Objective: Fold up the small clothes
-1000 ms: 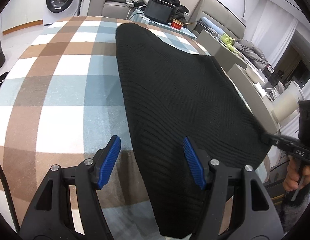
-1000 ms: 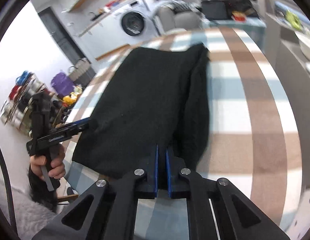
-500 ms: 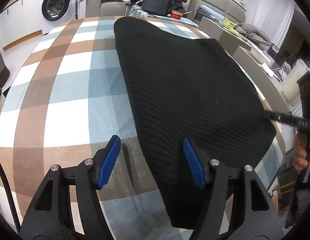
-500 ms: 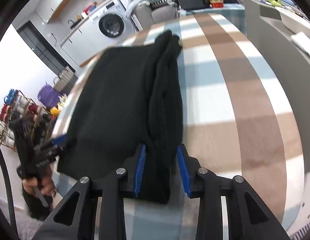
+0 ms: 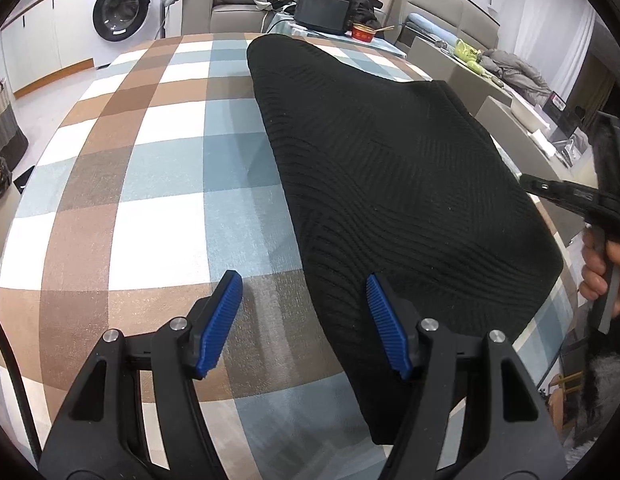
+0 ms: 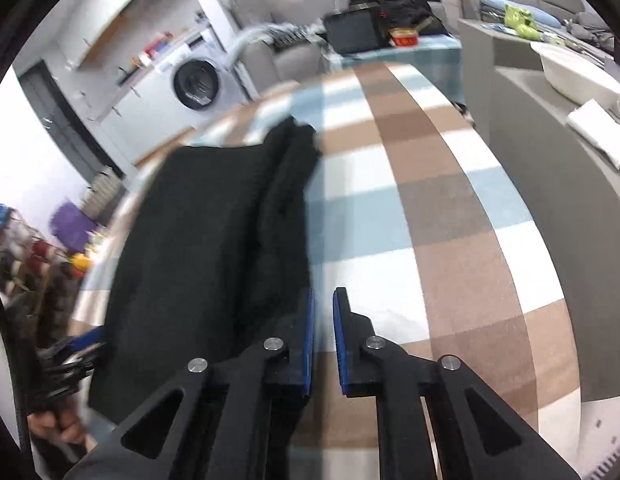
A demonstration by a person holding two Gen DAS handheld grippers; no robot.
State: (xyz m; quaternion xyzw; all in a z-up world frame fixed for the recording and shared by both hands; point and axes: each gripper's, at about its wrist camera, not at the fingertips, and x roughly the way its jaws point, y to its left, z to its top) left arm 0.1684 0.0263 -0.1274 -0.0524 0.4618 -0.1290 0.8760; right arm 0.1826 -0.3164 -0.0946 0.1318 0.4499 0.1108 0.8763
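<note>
A black ribbed knit garment lies along the checked tablecloth. My left gripper is open and empty, low over the cloth at the garment's near left edge. In the right wrist view the garment lies left of centre with a bunched fold along its right side. My right gripper stands just right of that fold, its jaws a narrow gap apart with only tablecloth showing between them. It also shows at the right edge of the left wrist view.
A washing machine stands beyond the table's far left. A sofa with clothes, a dark box and a red bowl sit behind the far end. Grey cabinets run along the table's right side.
My right gripper opened, let go of the garment's folded edge, moved right off it and narrowed again. My left gripper stayed open and drew back slightly.
</note>
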